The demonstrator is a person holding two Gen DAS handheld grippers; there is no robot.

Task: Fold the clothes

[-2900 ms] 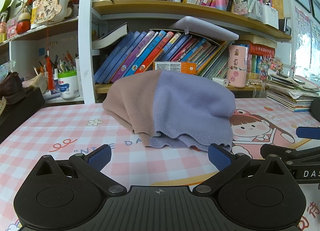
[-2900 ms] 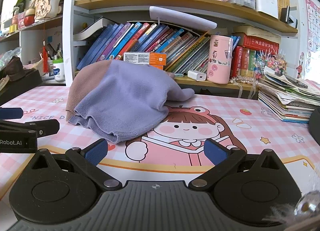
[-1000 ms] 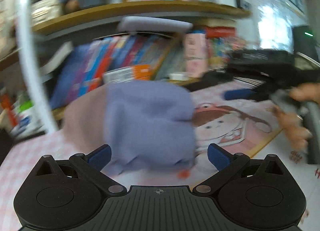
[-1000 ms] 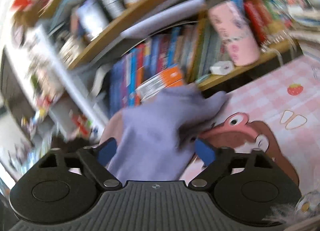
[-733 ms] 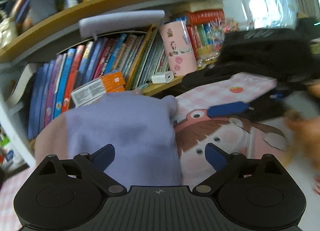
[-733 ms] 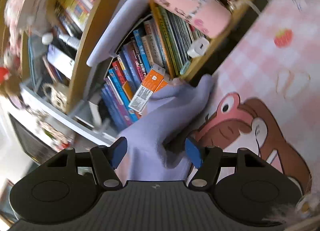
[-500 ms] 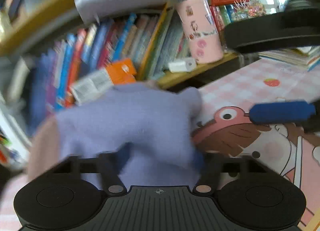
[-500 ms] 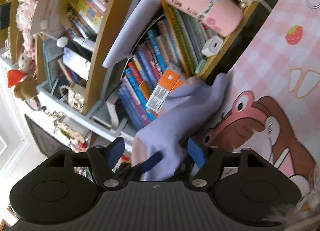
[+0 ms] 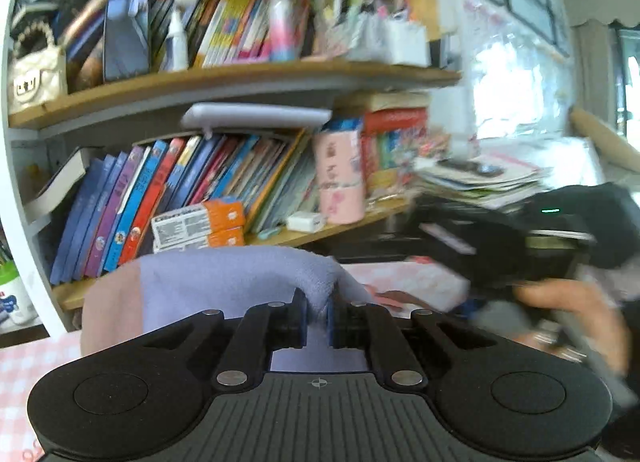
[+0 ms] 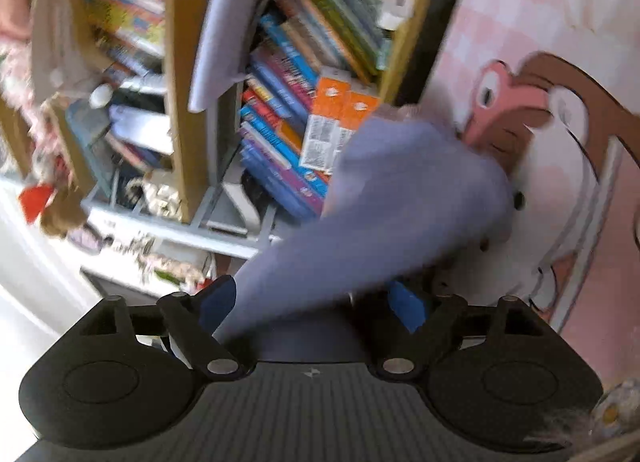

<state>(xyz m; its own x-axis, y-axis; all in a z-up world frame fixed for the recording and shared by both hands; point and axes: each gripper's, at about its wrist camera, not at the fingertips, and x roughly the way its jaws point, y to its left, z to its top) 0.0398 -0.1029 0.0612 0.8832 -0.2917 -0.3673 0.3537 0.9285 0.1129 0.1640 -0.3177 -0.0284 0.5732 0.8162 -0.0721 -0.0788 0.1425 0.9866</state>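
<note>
Both grippers meet the sweater (image 9: 224,274): left gripper (image 9: 317,316) pinching, right gripper (image 10: 310,302) agape.

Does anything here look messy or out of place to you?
Yes. The sweater is bunched in a heap rather than laid flat; the left gripper pinches a fold of it, while the right gripper is open around the cloth. On the shelf, two orange boxes lie loose against the leaning books.

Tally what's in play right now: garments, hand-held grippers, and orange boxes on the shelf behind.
Garments: 1, the sweater, lilac and pink
Hand-held grippers: 2, left hand-held gripper pinching the sweater, right hand-held gripper open around it
Orange boxes: 2, stacked boxes
Total: 5
</note>
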